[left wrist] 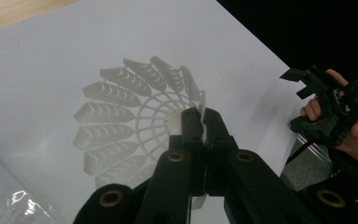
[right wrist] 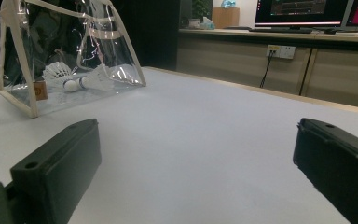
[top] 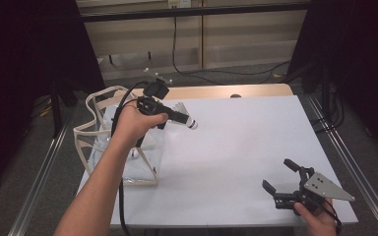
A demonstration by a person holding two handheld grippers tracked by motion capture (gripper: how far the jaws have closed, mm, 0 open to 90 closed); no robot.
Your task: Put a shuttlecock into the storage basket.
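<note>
A: The left tool (top: 181, 117) is clenched on a white shuttlecock (top: 186, 116), pinching the edge of its feather skirt. In the left gripper view the black jaws stand pressed together over the skirt (left wrist: 135, 116), which fans out toward ten o'clock from the tips.

B: And where does that put the shuttlecock on the worktop (top: 236, 147)?

A: Held in the air above it, just outside the clear bag (top: 120, 142), at about three o'clock from the bag's open top. Its cork end points off toward four o'clock.

B: So is it going into the bag or coming out?

A: I can't tell from a single moment. Two more shuttlecocks (right wrist: 81, 78) lie inside the bag, on its floor, heads together. So by my reading the job is partway: two are in the bag, one is in the grip.

B: The right tool (top: 288, 184)?

A: Released, jaws spread wide, nothing between them. It rests low over the worktop at the five o'clock corner, well apart from the bag.

B: Anything left on the worktop itself?

A: No loose shuttlecocks that I can see, though the bag's far side is dim and glare hides part of it.
</note>
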